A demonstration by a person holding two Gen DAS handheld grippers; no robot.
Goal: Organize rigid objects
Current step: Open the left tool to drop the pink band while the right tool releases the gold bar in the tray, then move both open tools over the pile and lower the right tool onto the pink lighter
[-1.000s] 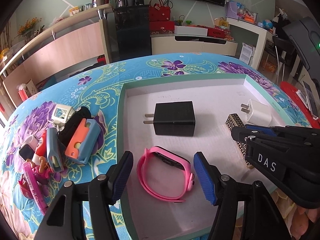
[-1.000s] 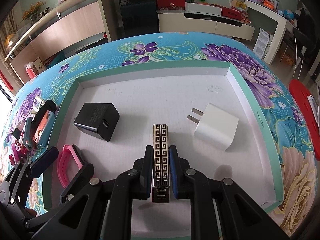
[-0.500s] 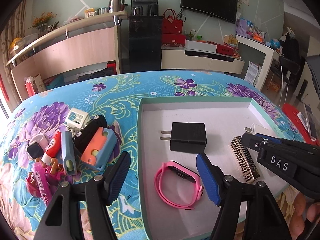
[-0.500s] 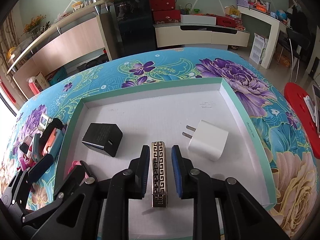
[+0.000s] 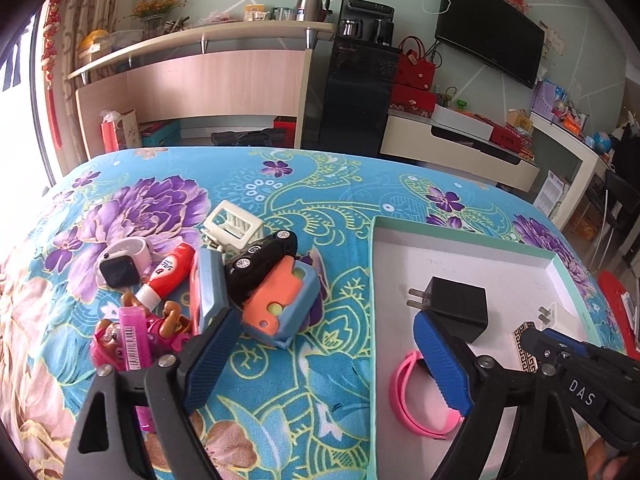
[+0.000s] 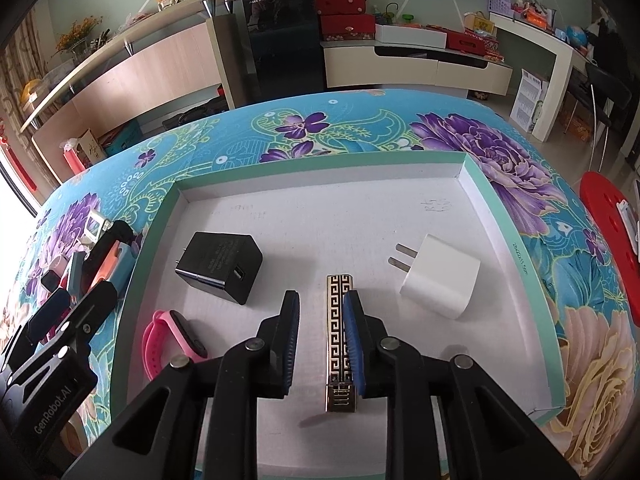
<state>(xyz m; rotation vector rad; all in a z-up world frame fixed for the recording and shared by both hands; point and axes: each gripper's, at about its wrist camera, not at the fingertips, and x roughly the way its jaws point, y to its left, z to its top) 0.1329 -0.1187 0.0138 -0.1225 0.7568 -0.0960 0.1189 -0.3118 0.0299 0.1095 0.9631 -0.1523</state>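
In the right wrist view a gold-and-black patterned bar (image 6: 340, 332) lies on the floor of the white tray (image 6: 320, 158). My right gripper (image 6: 322, 300) straddles it, jaws slightly apart: the right pad touches the bar, the left pad stands clear. A black charger (image 6: 220, 266), a white charger (image 6: 440, 280) and a pink wristband (image 6: 168, 340) also lie in the tray. In the left wrist view my left gripper (image 5: 324, 364) hangs over the tray's left rim, its jaws opening wide with nothing between them. To its left sits a pile with a black toy car (image 5: 260, 256).
The pile on the flowered cloth also holds an orange-and-blue case (image 5: 280, 300), a white clip (image 5: 234, 226), a smartwatch (image 5: 120, 266), a red tube (image 5: 170, 274) and a pink stick (image 5: 134, 340). A red stool (image 6: 608, 232) stands beyond the table's right edge.
My right gripper has let go of the patterned bar, which now rests in the tray. My left gripper has swung left from the pink wristband toward the pile and spread its jaws.
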